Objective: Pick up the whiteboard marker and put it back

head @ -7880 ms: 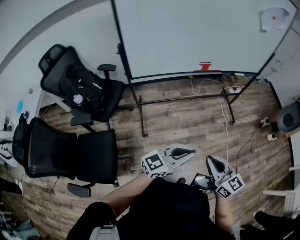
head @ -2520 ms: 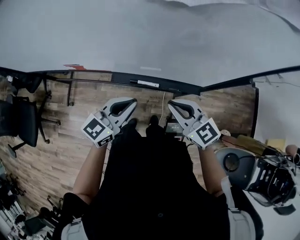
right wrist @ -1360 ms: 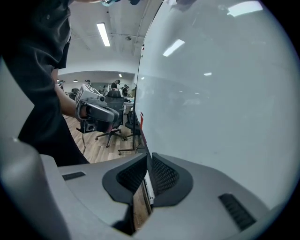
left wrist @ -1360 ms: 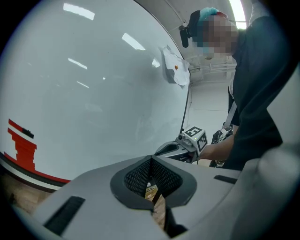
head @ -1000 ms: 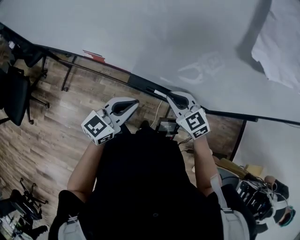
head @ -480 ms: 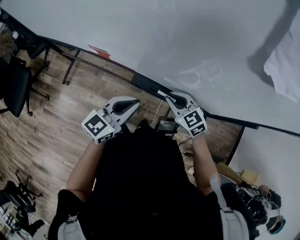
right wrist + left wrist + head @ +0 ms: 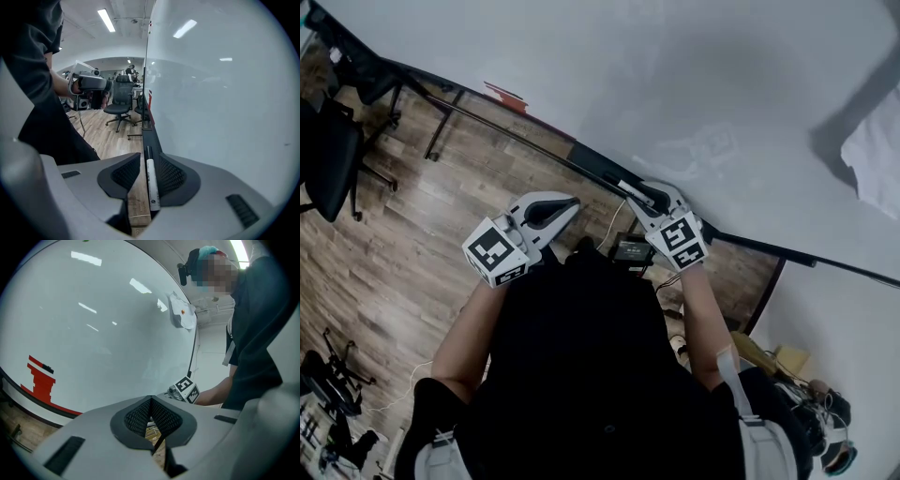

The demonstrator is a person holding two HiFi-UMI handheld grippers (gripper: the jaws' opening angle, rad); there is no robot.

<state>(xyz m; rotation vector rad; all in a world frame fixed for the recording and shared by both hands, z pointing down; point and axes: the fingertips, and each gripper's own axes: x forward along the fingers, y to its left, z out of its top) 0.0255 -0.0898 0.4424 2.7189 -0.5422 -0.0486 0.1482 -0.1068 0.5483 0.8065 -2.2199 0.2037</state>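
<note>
The whiteboard marker (image 7: 151,182), white with a black cap, lies along the dark tray (image 7: 149,136) at the foot of the whiteboard (image 7: 675,75). My right gripper (image 7: 148,160) is open and straddles the marker. The marker sits close to the right pad, and floor shows between it and the left pad. From the head view the right gripper (image 7: 651,198) reaches the tray with the marker (image 7: 628,187) at its tips. My left gripper (image 7: 566,202) is shut and empty, held back over the floor; its pads (image 7: 151,404) meet.
A red eraser (image 7: 504,97) sits further left on the tray. Black office chairs (image 7: 328,150) stand at the far left. A black device (image 7: 631,250) with cables lies on the wood floor. A white sheet (image 7: 874,155) hangs on the board at right.
The person has walked up to the whiteboard. In the last second the right gripper has moved forward to the tray until its jaws stand round the marker. The left gripper has held still.
</note>
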